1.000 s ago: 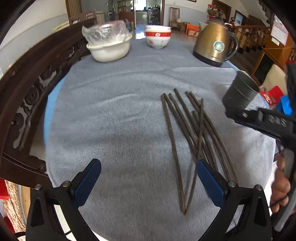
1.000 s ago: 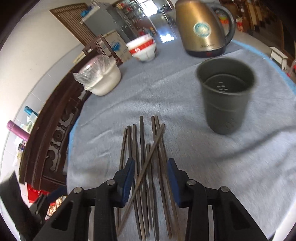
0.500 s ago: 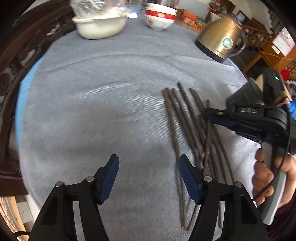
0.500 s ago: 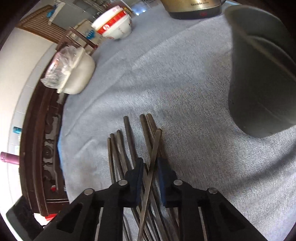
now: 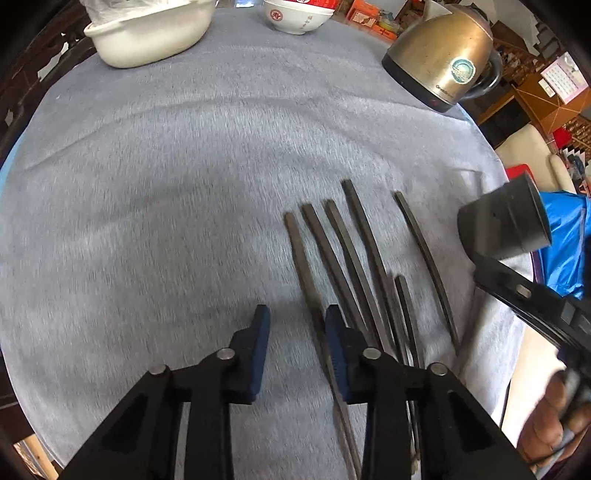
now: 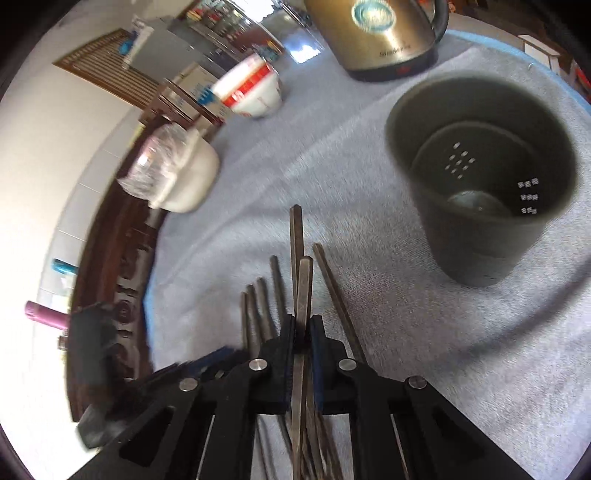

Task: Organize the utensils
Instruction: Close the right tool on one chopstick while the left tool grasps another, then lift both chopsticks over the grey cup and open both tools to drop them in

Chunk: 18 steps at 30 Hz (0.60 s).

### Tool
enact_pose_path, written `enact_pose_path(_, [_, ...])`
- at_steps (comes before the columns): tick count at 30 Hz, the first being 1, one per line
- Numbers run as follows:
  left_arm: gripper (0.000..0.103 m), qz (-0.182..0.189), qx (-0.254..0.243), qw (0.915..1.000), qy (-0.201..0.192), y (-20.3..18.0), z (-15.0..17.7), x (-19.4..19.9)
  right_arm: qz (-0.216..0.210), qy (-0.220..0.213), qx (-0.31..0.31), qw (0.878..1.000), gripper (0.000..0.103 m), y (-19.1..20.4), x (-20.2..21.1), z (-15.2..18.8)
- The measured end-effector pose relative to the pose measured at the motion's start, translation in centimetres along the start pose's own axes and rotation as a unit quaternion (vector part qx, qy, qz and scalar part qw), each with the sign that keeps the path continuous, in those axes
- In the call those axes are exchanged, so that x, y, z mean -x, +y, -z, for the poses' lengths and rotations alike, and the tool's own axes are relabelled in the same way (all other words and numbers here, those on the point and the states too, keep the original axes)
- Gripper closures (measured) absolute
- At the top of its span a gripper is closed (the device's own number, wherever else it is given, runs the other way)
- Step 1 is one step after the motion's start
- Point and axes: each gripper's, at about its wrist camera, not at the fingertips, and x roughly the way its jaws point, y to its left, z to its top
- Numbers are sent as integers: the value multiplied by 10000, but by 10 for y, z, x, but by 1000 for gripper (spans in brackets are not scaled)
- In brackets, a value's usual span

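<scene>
Your right gripper [image 6: 303, 334] is clenching its blue pads on a pair of dark, slender chopsticks [image 6: 303, 291], lifting their far ends off the fan of loose dark chopsticks [image 5: 347, 258] lying on the grey towelling cloth [image 5: 166, 192]. You are holding the pair lengthwise along the fingers, probably so they can be tipped end-first into the dark grey perforated plastic holder cup [image 6: 480, 177], which is standing upright and seemingly empty just beyond and to the right of the pile.

Your left gripper [image 5: 295, 343] has just been closing its jaws, yet nothing is sitting between them: they are standing partly apart over bare cloth, with the leftmost loose chopstick passing just outside the right-hand pad. I judge it is lining up on that stick, so it needs to shift a little toward the pile before it can catch anything. The brass-coloured electric kettle [image 5: 439, 55] and the cream plastic basin [image 5: 147, 33] are standing well clear at the far edge.
</scene>
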Motion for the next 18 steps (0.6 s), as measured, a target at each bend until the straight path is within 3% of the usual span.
enact_pose_path(2, [77, -17, 37, 10000, 7, 1, -5, -1, -204, -109, 28, 9997, 95, -3, 14, 3])
enact_pose_path(6, [93, -96, 130, 9999, 6, 2, -13, -5, -607, -230, 141, 9978, 96, -3, 35, 7])
enact_pose_path(11, [97, -154, 197, 9997, -45, 7, -8, -1, -718, -342, 327, 9963, 96, 1, 49, 11])
enact_pose_path(18, [97, -213, 218, 9985, -452, 10, 12, 33, -935, -570, 301, 9935, 96, -2, 70, 11])
